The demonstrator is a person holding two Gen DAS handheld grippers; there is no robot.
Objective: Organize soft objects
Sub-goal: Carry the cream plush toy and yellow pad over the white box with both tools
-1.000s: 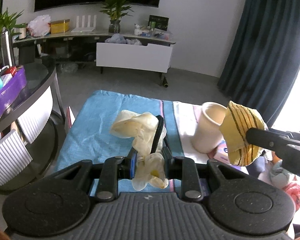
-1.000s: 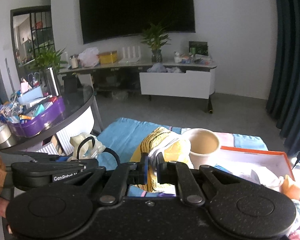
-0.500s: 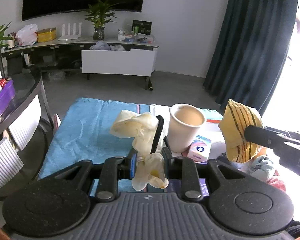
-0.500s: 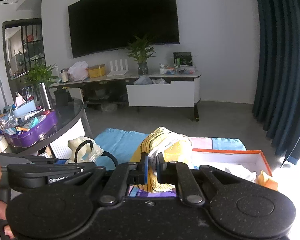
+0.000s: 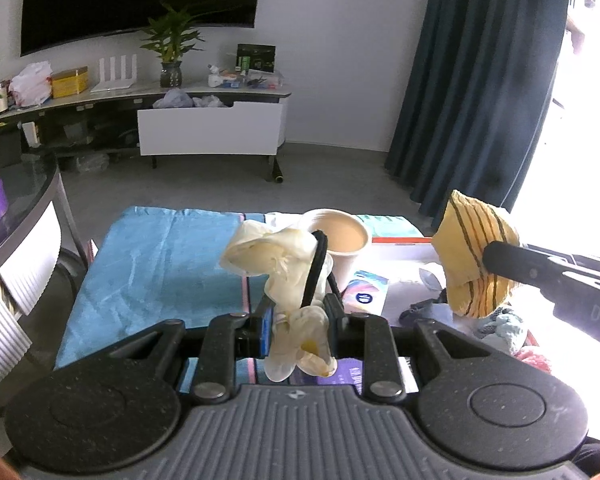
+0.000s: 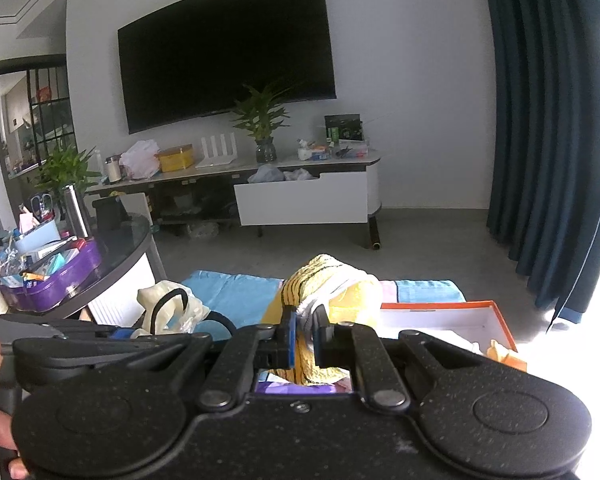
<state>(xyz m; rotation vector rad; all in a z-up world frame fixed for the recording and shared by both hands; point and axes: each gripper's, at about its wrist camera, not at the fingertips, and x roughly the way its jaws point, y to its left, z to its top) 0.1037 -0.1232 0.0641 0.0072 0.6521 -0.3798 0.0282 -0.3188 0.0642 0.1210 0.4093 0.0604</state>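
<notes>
**Both grippers carrying soft items above the blue cloth**

The left gripper [image 5: 298,316] is clamping a crumpled cream glove [image 5: 276,256] with a black band [image 5: 314,272] — its jaws are pinched tight on it, holding it in the air over the blue cloth [image 5: 160,264]. The right gripper [image 6: 305,330] is squeezing a yellow striped cloth [image 6: 332,280] — also lifted, hanging near the orange-rimmed box [image 6: 448,312]. A beige cup [image 5: 346,240] is standing just behind the glove.
</notes>
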